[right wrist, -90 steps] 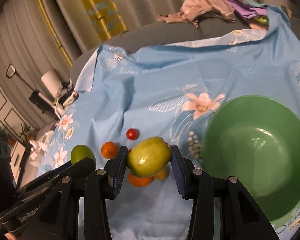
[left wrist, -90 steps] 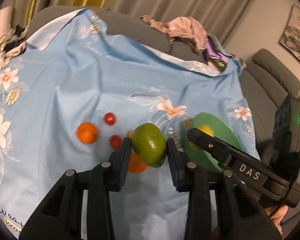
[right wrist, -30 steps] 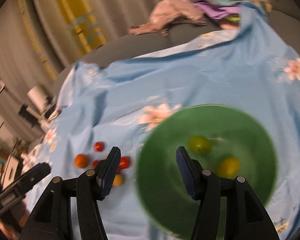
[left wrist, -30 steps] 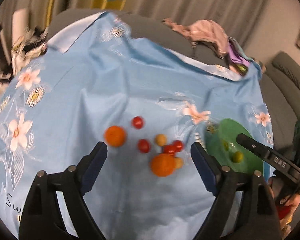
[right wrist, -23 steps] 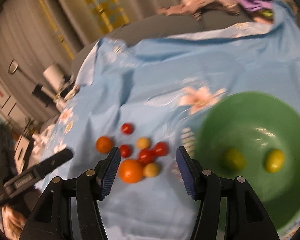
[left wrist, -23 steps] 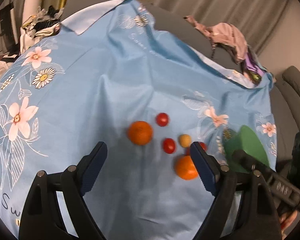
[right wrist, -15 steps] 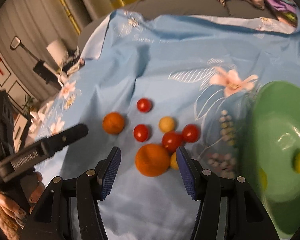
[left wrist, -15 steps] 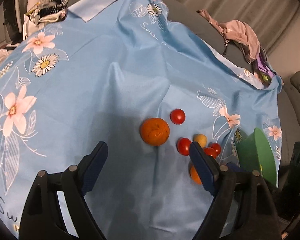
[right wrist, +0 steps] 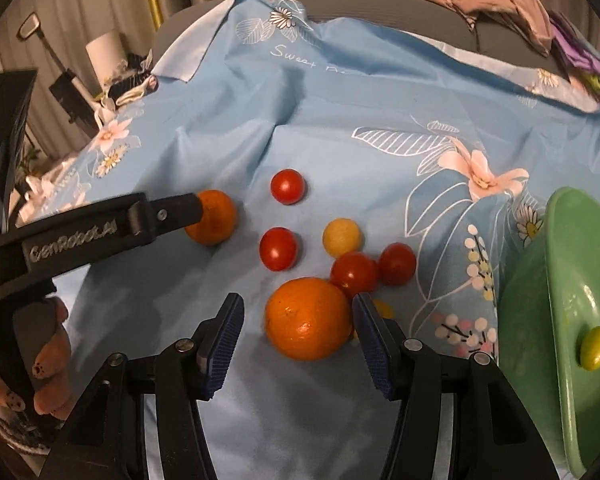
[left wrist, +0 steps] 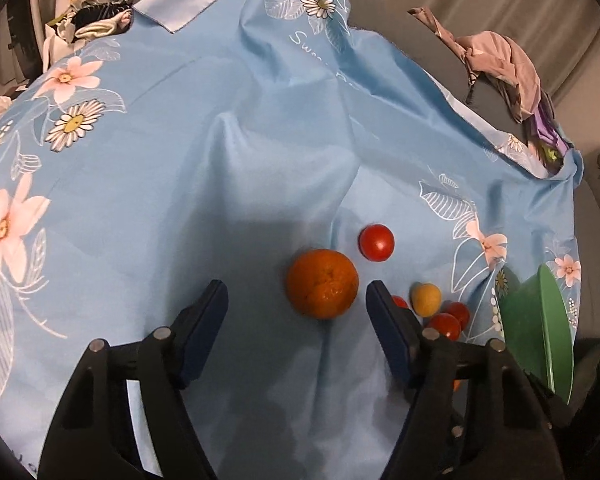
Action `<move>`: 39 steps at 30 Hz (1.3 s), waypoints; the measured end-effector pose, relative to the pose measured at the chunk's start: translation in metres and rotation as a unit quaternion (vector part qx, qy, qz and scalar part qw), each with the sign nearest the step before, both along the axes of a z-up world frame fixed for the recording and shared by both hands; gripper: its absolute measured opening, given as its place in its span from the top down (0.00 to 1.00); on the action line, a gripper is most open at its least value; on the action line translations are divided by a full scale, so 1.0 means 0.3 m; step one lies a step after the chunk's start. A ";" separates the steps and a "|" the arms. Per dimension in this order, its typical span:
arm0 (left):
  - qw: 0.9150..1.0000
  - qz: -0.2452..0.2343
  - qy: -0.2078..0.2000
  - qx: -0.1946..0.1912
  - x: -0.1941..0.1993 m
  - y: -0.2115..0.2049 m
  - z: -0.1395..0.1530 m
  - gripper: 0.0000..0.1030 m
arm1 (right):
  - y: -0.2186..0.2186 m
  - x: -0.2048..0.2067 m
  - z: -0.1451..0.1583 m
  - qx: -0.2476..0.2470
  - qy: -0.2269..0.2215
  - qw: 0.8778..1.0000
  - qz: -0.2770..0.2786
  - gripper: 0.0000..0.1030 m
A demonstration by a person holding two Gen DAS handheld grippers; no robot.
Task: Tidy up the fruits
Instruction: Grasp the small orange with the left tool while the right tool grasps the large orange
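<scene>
We work over a blue floral cloth [right wrist: 340,128], which gives the loose fruit a soft bed so it does not roll far. At its right edge sits the green bowl [right wrist: 556,288], our collecting place, already holding a small yellow-green fruit [right wrist: 594,348].

Our right gripper [right wrist: 298,332] straddles the larger orange [right wrist: 307,319]; the jaws stand apart with a gap on each side, so nothing is grasped yet. Our left gripper [left wrist: 296,308] points at the smaller orange [left wrist: 322,283], which lies just ahead of its tips, and its jaws are closing without touching it.

Between the oranges lie four red cherry tomatoes [right wrist: 278,249] and a small yellow fruit [right wrist: 342,238], left for later since they sit clustered.
</scene>
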State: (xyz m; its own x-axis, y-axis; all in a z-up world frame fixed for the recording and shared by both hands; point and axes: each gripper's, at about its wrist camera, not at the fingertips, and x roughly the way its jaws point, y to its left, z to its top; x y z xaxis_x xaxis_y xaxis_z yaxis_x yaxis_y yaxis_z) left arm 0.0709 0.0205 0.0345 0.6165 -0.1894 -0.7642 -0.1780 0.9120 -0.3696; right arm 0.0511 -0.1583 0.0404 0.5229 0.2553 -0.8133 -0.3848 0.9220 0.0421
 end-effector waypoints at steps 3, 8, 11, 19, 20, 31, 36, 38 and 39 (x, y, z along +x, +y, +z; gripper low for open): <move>1.000 -0.001 0.007 -0.001 0.021 -0.006 -0.016 0.36 | 0.002 0.014 -0.022 -0.005 0.013 1.000 -0.004 0.45; 1.000 -0.005 0.002 0.022 0.042 -0.020 -0.019 0.35 | -0.008 0.022 -0.027 -0.001 0.022 1.000 -0.013 0.53; 1.000 -0.002 0.006 0.024 0.055 -0.018 -0.020 0.35 | -0.011 0.022 -0.028 0.003 0.026 1.000 -0.013 0.53; 1.000 -0.025 0.002 0.009 0.065 -0.037 -0.015 0.62 | -0.019 0.014 -0.028 0.023 0.050 0.998 -0.012 0.53; 1.000 -0.029 0.006 -0.002 0.068 -0.041 -0.019 0.61 | -0.018 0.012 -0.028 0.023 0.050 0.998 -0.011 0.53; 0.999 -0.015 0.005 0.028 0.021 -0.075 0.015 0.63 | -0.034 -0.001 -0.001 0.039 0.045 0.998 -0.011 0.53; 0.998 -0.015 -0.018 0.061 -0.078 -0.098 0.072 0.63 | -0.051 -0.003 0.013 0.051 0.051 0.997 -0.009 0.53; 0.997 -0.007 -0.018 0.080 -0.115 -0.099 0.073 0.63 | -0.059 -0.003 0.021 0.057 0.052 0.997 -0.008 0.53; 0.996 -0.007 -0.015 0.084 -0.134 -0.098 0.071 0.63 | -0.065 -0.002 0.022 0.060 0.054 0.997 -0.006 0.53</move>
State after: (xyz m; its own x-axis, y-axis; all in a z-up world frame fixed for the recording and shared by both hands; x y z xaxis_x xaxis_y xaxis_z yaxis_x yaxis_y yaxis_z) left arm 0.0309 -0.0088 0.0558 0.6382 -0.0695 -0.7668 -0.1554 0.9638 -0.2166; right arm 0.0506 -0.1779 0.0472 0.4372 0.3485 -0.8291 -0.3611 0.9123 0.1931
